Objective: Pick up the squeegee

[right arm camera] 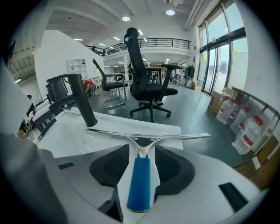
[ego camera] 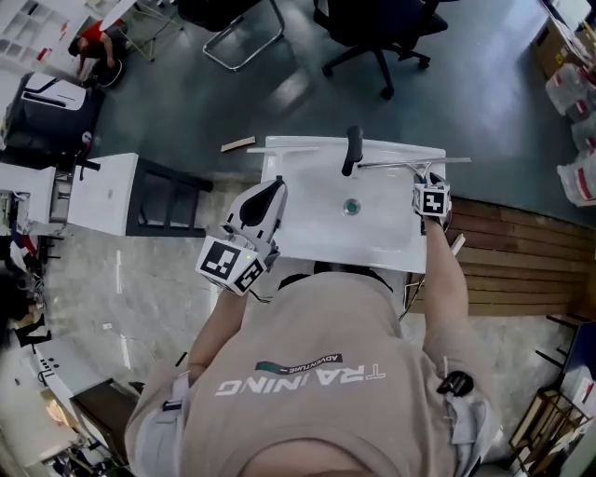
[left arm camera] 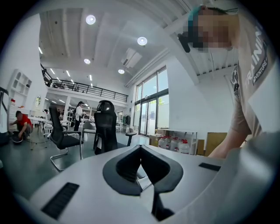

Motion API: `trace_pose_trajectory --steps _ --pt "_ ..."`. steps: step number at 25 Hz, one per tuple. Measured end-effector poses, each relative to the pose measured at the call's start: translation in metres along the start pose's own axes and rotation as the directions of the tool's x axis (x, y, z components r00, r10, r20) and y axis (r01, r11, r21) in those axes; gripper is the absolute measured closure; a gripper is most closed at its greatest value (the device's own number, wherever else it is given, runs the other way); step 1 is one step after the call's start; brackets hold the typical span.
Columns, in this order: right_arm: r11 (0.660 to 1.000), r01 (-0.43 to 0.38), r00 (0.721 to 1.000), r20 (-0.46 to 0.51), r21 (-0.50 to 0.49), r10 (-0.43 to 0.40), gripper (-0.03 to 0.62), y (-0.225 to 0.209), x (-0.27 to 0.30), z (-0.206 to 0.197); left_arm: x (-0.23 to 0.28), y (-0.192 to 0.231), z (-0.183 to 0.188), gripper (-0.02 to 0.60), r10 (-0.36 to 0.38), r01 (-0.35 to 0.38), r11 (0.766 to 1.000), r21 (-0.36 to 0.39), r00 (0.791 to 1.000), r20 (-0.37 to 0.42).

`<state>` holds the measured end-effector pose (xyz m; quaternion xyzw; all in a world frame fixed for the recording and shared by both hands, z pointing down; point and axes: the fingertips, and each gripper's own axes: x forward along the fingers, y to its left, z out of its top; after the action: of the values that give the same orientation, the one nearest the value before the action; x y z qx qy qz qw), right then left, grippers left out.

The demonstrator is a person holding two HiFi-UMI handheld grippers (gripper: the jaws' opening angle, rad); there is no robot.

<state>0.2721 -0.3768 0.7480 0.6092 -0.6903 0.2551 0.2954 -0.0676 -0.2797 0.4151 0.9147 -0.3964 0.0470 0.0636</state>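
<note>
The squeegee point(ego camera: 400, 164) lies on the back right rim of a white sink point(ego camera: 307, 233), its long metal blade running left to right. In the right gripper view its blue handle point(right arm camera: 140, 181) points toward me and lies between the dark pads point(right arm camera: 109, 168) of my right gripper point(right arm camera: 142, 151). Those jaws stand wide apart, and neither pad presses on the handle. From the head view the right gripper point(ego camera: 428, 179) sits over the sink's right edge. My left gripper point(ego camera: 277, 183) hovers at the sink's left front, empty, and its tips point(left arm camera: 140, 147) meet.
A black faucet point(ego camera: 352, 149) rises at the sink's back middle, just left of the blade, above the drain point(ego camera: 351, 207). A white cabinet point(ego camera: 102, 191) stands to the left and wooden slats point(ego camera: 512, 252) to the right. Office chairs point(ego camera: 377, 28) and water bottles point(right arm camera: 245, 127) lie beyond.
</note>
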Motion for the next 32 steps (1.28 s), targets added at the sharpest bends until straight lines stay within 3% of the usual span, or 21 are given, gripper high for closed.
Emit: trace_pose_trajectory --steps 9,18,21,32 --pt "1.000 -0.008 0.998 -0.065 0.001 0.008 0.413 0.003 0.025 -0.016 -0.005 0.012 -0.003 0.571 0.052 -0.052 0.999 -0.006 0.998 -0.021" --pt "0.998 -0.029 0.999 -0.023 0.052 0.031 0.417 0.000 0.033 -0.016 0.004 0.022 0.002 0.571 0.065 -0.065 0.998 0.013 0.997 -0.034" --pt "0.998 -0.027 1.000 0.001 0.059 0.027 0.445 0.000 0.034 -0.018 0.004 0.025 0.004 0.571 0.064 -0.064 0.998 0.024 0.997 -0.037" --pt "0.997 -0.036 0.999 -0.019 0.073 0.038 0.470 -0.001 0.030 -0.016 0.009 0.029 0.007 0.571 0.062 -0.062 0.998 0.018 0.998 -0.021"
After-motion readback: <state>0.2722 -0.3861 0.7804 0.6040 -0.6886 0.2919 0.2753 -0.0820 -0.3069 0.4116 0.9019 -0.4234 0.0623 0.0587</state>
